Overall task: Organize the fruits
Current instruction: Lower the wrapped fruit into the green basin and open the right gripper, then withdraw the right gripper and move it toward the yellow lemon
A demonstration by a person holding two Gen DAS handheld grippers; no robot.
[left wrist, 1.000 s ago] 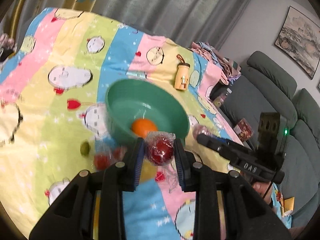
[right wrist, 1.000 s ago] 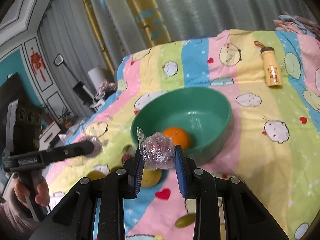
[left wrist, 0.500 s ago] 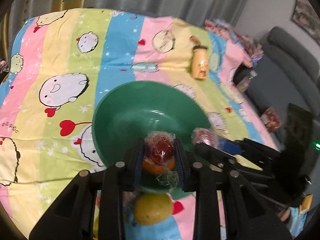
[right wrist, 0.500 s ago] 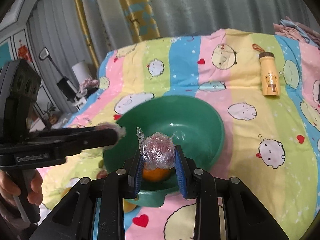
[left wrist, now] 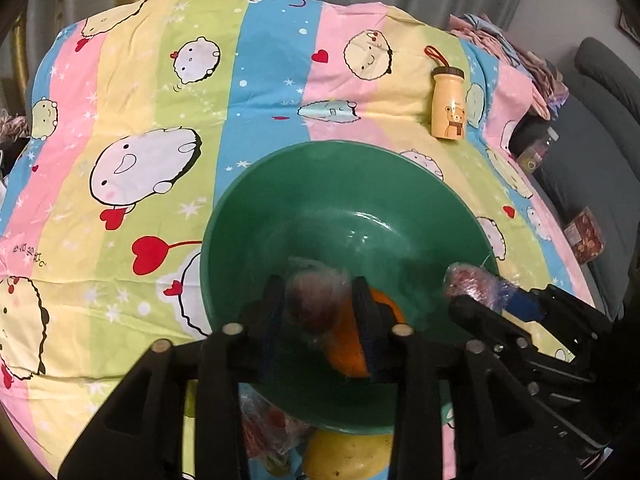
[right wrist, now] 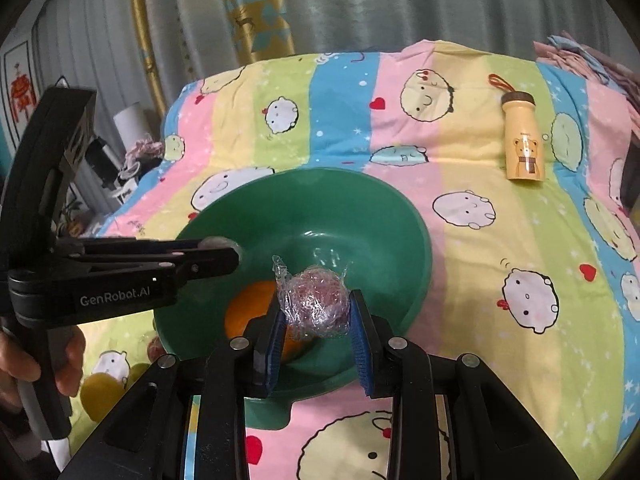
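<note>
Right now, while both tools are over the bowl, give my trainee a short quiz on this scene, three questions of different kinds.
1. True or false: the green bowl is empty.
2. Where is the yellow bottle? A) in the bowl B) on the striped cloth beyond the bowl C) between a tool's fingers
3. In a few words: what sits between the fingers of the right tool?

Key
1. False: an orange already lies in the bowl.
2. B.
3. A wrapped fruit, round and reddish under crinkled clear film, held above the bowl.
</note>
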